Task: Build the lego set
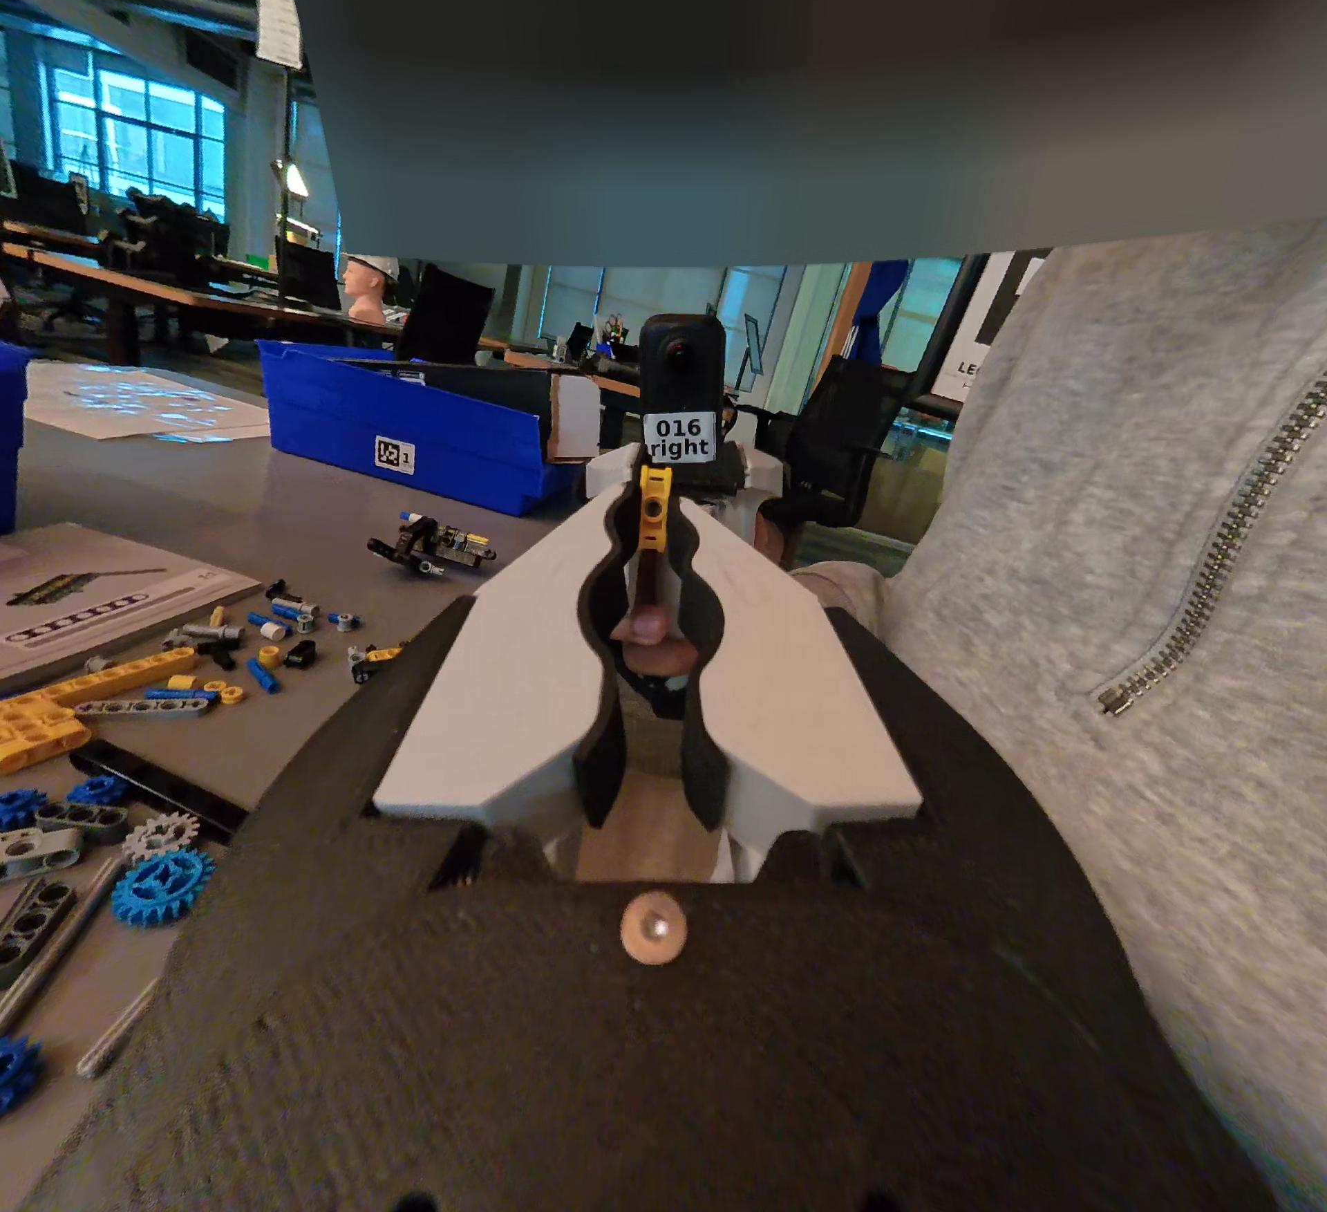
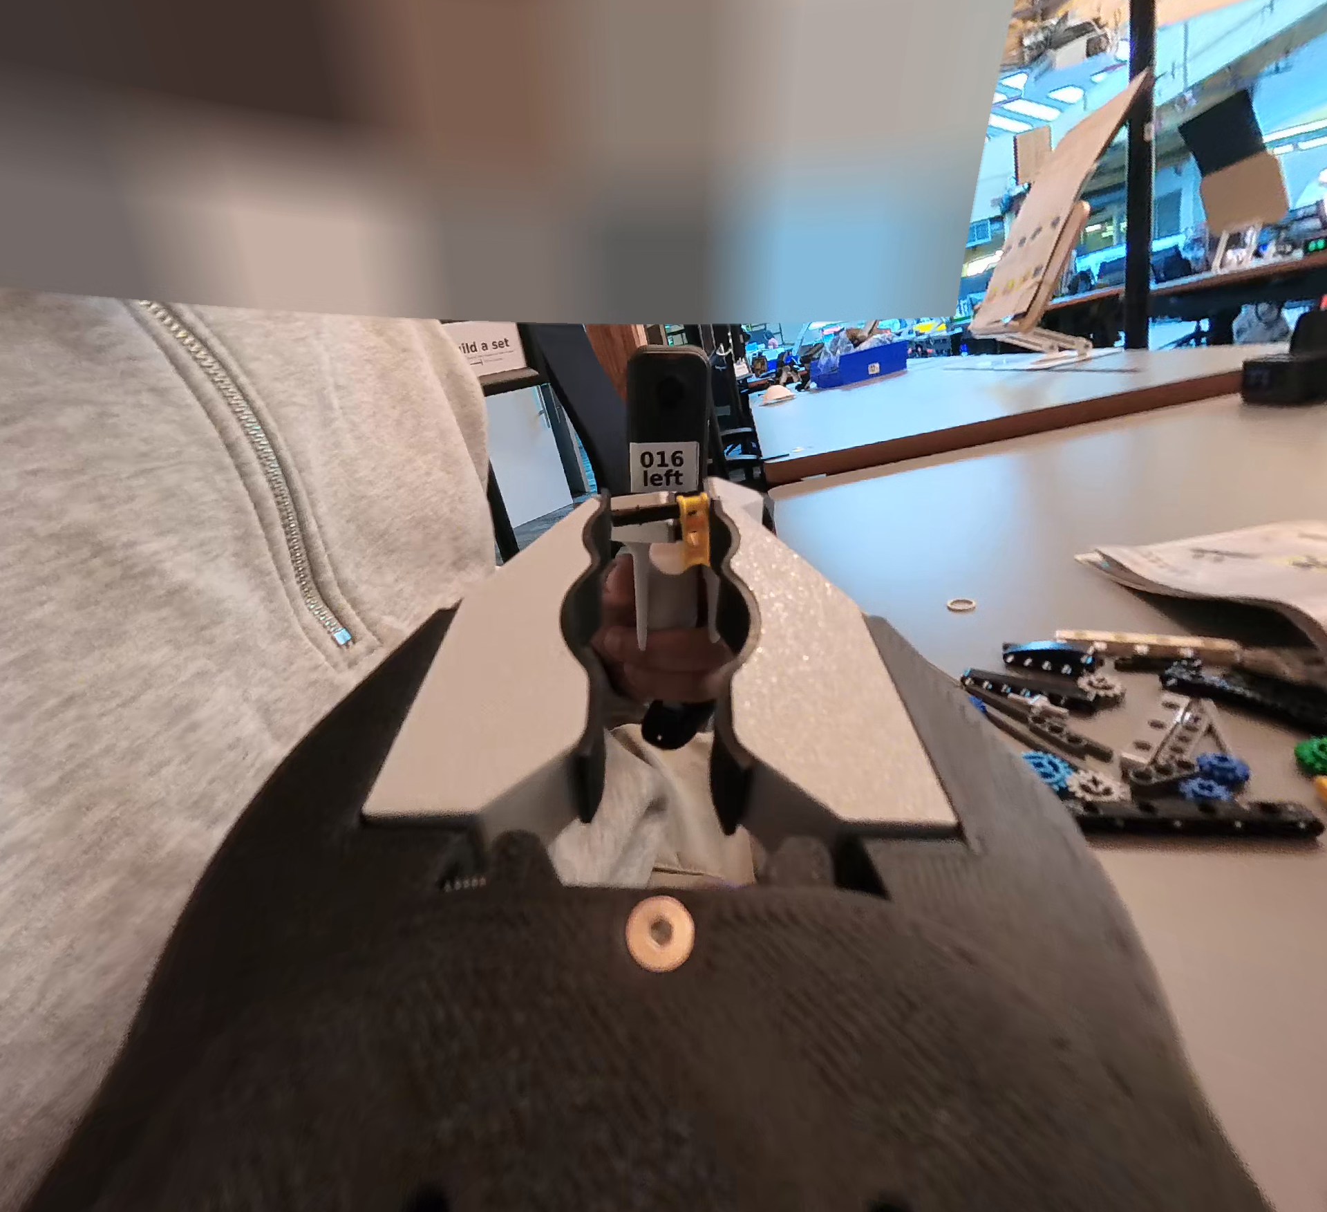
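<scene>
Left wrist view shows the left gripper [image 1: 655, 502] clamped on a small yellow plastic connector piece [image 1: 655, 508]; the right gripper [image 2: 650, 524] looks closed on it too. Many loose bricks [image 1: 165, 675] lie far left, so most building is left

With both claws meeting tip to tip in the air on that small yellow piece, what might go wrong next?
1. The yellow connector sits only at the very tips of the left claw, so it may pop out.
2. It hangs above the person's grey hoodie, not the table; a drop could lose it.
3. The right claw shows a gap beside the piece, so its hold looks uncertain.
</scene>
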`<state>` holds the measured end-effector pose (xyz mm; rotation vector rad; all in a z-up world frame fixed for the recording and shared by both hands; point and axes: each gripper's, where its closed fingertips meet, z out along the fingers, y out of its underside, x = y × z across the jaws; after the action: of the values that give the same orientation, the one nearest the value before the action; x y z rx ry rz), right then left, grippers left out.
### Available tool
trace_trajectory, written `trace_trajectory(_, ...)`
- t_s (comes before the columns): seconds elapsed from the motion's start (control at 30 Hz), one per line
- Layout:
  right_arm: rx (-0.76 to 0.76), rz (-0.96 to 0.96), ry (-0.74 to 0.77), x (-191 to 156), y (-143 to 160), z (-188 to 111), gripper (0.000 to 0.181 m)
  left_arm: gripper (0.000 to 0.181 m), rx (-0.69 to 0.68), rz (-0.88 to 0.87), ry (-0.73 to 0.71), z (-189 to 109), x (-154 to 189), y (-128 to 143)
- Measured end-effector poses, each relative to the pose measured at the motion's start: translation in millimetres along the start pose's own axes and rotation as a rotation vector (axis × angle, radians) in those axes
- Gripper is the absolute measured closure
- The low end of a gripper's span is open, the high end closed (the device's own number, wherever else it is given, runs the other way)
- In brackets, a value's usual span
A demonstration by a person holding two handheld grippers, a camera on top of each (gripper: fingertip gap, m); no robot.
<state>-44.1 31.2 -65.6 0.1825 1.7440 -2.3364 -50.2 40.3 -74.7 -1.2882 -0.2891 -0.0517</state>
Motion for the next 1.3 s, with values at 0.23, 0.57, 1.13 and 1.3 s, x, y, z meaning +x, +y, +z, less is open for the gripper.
trace_trajectory(0.23,0.001,-0.047,-0.005,-5.2,-1.7,0.7,0.157,0.176,-0.001,0.03,0.011,0.0,4.4,-2.6)
trace_trajectory(0.57,-0.014,-0.115,-0.005,-11.2,-3.3,1.9,0.158,0.176,-0.005,0.064,0.019,0.0,9.2,-5.0)
trace_trajectory(1.13,-0.037,-0.154,-0.001,-13.3,-3.4,0.9,0.162,0.176,-0.029,0.109,0.008,0.9,11.7,-3.5)
trace_trajectory(1.3,-0.041,-0.148,0.0,-13.0,-3.3,0.7,0.162,0.176,-0.032,0.114,0.006,0.8,11.6,-3.1)
